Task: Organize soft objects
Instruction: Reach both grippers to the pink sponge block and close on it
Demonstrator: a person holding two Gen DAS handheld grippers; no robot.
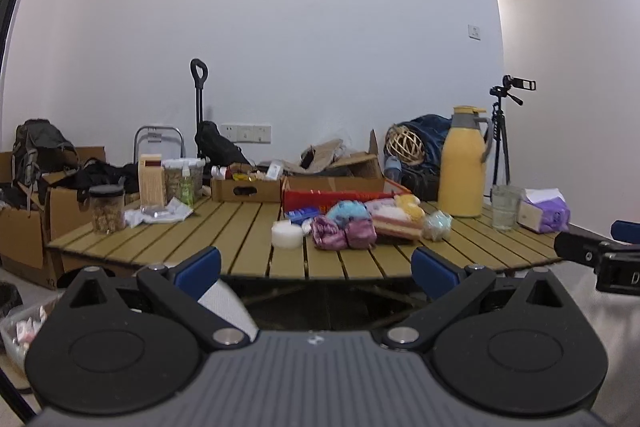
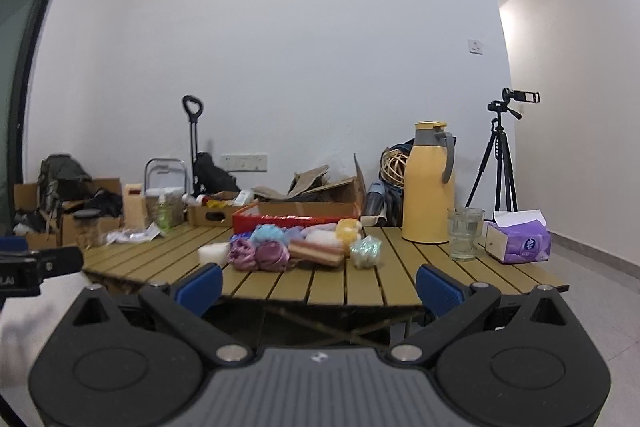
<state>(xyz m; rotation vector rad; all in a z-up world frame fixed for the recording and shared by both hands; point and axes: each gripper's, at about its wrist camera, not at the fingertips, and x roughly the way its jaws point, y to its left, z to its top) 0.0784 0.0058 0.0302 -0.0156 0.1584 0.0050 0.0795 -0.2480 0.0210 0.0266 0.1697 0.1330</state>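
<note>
A heap of soft things (image 1: 360, 223) sits mid-table, both claws held back off the near edge.

The heap lies on the slatted table (image 1: 224, 231), just in front of a red tray (image 2: 280, 221): two purple bundles (image 2: 260, 254) at the front, a blue puff (image 1: 347, 211) behind them, a striped sponge (image 2: 318, 251), a pale green puff (image 2: 365, 250) to the right and a white roll (image 1: 287, 234) to the left (the tray's contents are hard to make out). A jar (image 1: 106, 209) holds brownish bits; a glass (image 2: 464, 233) stands between the yellow flask (image 2: 429, 183) and a tissue box (image 2: 520, 241). The left gripper (image 1: 316, 269) and right gripper (image 2: 318, 285) hang level, pointing at the table, each with blue fingers spread wide and nothing between them.
</note>
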